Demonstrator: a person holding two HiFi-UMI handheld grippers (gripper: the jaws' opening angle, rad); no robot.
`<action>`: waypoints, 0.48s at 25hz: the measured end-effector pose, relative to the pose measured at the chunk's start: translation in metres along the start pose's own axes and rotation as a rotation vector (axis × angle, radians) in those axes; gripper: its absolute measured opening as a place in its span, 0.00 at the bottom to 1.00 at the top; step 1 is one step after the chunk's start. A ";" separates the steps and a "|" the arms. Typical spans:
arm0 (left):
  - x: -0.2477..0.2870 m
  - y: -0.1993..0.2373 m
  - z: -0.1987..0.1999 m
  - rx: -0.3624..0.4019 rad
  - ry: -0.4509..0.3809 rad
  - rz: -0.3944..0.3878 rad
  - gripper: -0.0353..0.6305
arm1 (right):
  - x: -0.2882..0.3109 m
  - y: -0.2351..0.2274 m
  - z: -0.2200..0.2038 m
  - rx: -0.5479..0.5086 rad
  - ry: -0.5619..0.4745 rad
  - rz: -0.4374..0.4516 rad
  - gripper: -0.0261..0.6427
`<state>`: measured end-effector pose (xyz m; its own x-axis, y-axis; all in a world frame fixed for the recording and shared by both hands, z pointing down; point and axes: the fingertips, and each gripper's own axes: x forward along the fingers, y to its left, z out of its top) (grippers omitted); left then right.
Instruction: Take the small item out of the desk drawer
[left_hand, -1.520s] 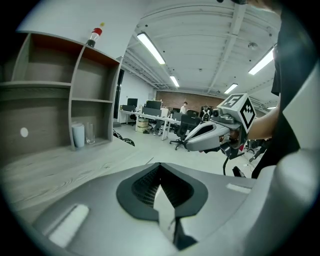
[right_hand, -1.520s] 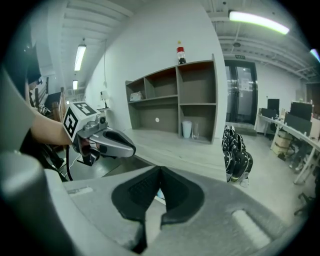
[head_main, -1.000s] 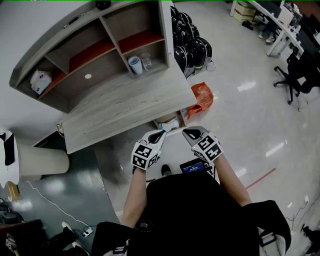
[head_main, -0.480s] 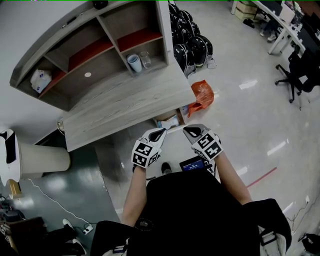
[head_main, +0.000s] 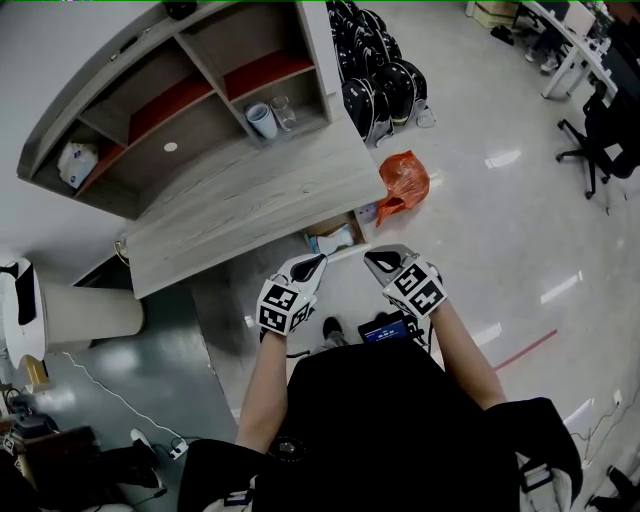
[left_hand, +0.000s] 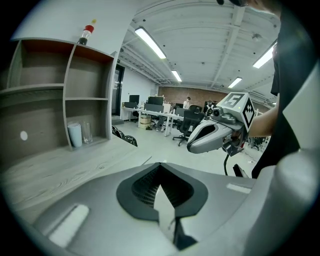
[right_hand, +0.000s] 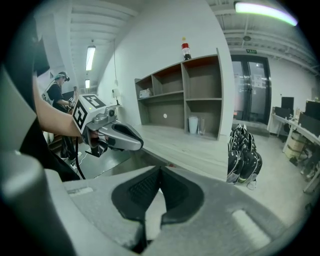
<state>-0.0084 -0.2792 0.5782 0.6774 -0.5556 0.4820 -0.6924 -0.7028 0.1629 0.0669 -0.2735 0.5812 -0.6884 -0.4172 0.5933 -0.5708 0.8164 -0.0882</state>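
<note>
Head view: the left gripper (head_main: 316, 264) and right gripper (head_main: 374, 260) hang side by side just off the tabletop's (head_main: 240, 210) front edge. The fingers (head_main: 309, 271) of each are clenched on nothing. The drawer (head_main: 322, 236) stands open under that edge, and a pale small item (head_main: 339, 240) lies inside, too small to make out.

Left gripper view: its fingers are pressed together and empty, with the tabletop to the left.

Right gripper view: its fingers meet tip to tip and are empty, with the tabletop ahead.

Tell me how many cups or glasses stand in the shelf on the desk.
2. A pale cup and a clear glass stand side by side in the bottom right compartment of the shelf. The other compartments may hide more.
</note>
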 end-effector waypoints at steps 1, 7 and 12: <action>0.003 0.000 -0.001 0.011 0.009 0.006 0.06 | -0.001 -0.002 -0.002 -0.002 -0.002 0.009 0.04; 0.023 0.001 -0.009 0.080 0.121 0.022 0.06 | -0.006 -0.020 -0.008 -0.009 0.002 0.049 0.04; 0.044 0.007 -0.019 0.113 0.206 -0.002 0.06 | 0.003 -0.031 -0.014 -0.024 0.015 0.083 0.04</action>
<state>0.0120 -0.2998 0.6166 0.6061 -0.4599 0.6489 -0.6511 -0.7555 0.0727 0.0892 -0.2947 0.5970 -0.7264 -0.3415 0.5964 -0.5006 0.8575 -0.1186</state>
